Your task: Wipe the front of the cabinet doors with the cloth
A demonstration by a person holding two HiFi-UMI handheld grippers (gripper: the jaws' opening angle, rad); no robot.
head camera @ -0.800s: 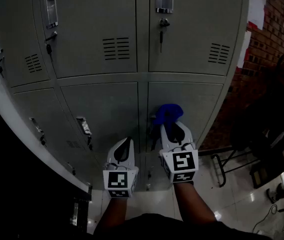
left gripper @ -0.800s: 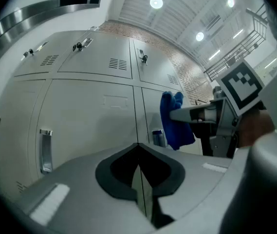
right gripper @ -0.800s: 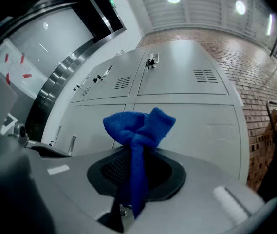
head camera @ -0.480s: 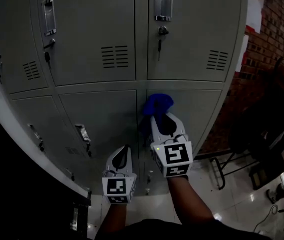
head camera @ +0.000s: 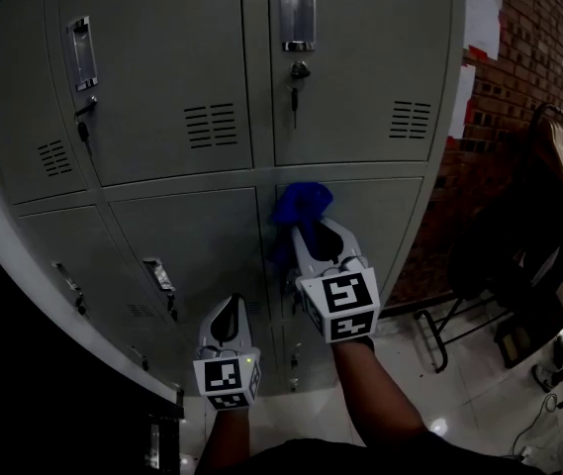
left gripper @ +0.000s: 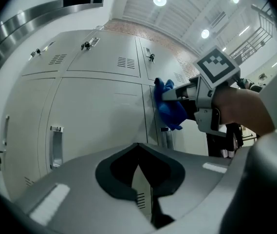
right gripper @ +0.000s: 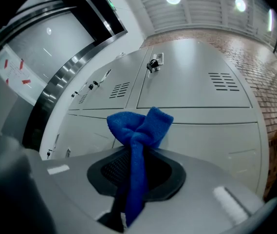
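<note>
- The right gripper (head camera: 306,234) has its fingers clenched on a blue cloth (head camera: 299,204). The right gripper view shows the cloth (right gripper: 139,130) pinched in the middle, a bunched knot sticking out past the tips and a tail hanging back between them.
- In the head view that knot lies against the lower right locker door (head camera: 380,216), at its upper left corner, just beside the seam with the lower left door (head camera: 202,245).
- The left gripper (head camera: 228,310) hangs lower, in front of the lower left door. Its fingers are closed together on nothing, and it has no part in the wipe.
- My judgement is that only a small wad is touching the steel. The stroke will cover more if the gripper tilts so the wad flattens on the panel and the hard finger tips stay off the paint.
- Level passes from the seam toward the brick wall (head camera: 538,87), each overlapping the last, should work down the door. The pressure needs to be light and even, or the cloth may drag out of the grip.
- The key (head camera: 295,85) hanging in the upper right door and the pull handle (head camera: 159,275) on the lower left door look likely to snag the cloth.
- No brand or wording is readable. The paper sheets (head camera: 479,13) on the brick are too small to read, the door label holder (head camera: 298,10) shows no legible text, and the marker cube (head camera: 340,305) carries only a black-and-white square pattern.
</note>
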